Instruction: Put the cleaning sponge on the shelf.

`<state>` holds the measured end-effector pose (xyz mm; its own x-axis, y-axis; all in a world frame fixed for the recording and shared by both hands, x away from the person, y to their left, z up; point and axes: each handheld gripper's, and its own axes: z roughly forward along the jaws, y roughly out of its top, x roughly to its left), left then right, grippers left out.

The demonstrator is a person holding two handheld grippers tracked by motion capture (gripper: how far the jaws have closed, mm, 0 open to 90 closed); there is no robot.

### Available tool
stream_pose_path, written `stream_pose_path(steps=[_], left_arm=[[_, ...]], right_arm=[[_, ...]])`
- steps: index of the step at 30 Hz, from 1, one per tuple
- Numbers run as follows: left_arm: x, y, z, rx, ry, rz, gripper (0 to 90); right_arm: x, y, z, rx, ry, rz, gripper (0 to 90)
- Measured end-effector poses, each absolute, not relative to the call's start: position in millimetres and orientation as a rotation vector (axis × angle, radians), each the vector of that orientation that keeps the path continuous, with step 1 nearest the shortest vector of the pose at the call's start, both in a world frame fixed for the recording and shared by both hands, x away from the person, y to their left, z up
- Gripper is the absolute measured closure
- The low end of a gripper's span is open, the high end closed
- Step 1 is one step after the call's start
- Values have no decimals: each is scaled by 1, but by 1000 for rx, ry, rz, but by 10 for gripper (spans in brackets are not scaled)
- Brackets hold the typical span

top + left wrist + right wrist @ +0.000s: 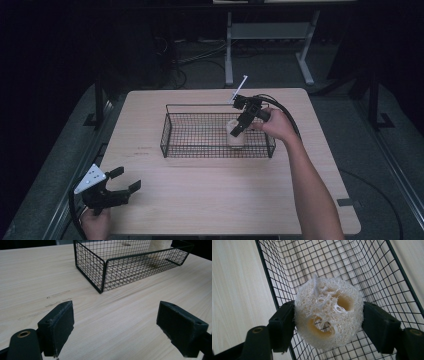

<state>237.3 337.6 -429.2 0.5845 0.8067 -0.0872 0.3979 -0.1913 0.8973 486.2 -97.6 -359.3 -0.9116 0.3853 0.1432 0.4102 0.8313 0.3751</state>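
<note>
Your right gripper (239,126) clamped on loofah piece (329,317), jaws pressing both sides. Right forearm stretched across table (200,200), wrist bent, gripper angled down into wire basket (170,135). Loofah sits within basket's right end, above mesh floor. Your left gripper (122,181) low at table's near-left corner, level, jaws spread wide, nothing between them.

loofah (328,315): cream-white, fibrous web, tan hollows | basket (172,131): black wire grid | table (210,200): pale wood grain, 6 o'clock of basket | gripper pads (58,325): black
</note>
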Motion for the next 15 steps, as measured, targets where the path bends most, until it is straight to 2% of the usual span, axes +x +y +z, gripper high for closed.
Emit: stream_pose_path(steps=[15], left_arm=[[237, 339, -429, 1798, 984, 511, 139]], right_arm=[[481, -89, -379, -617, -2937, -633, 292]])
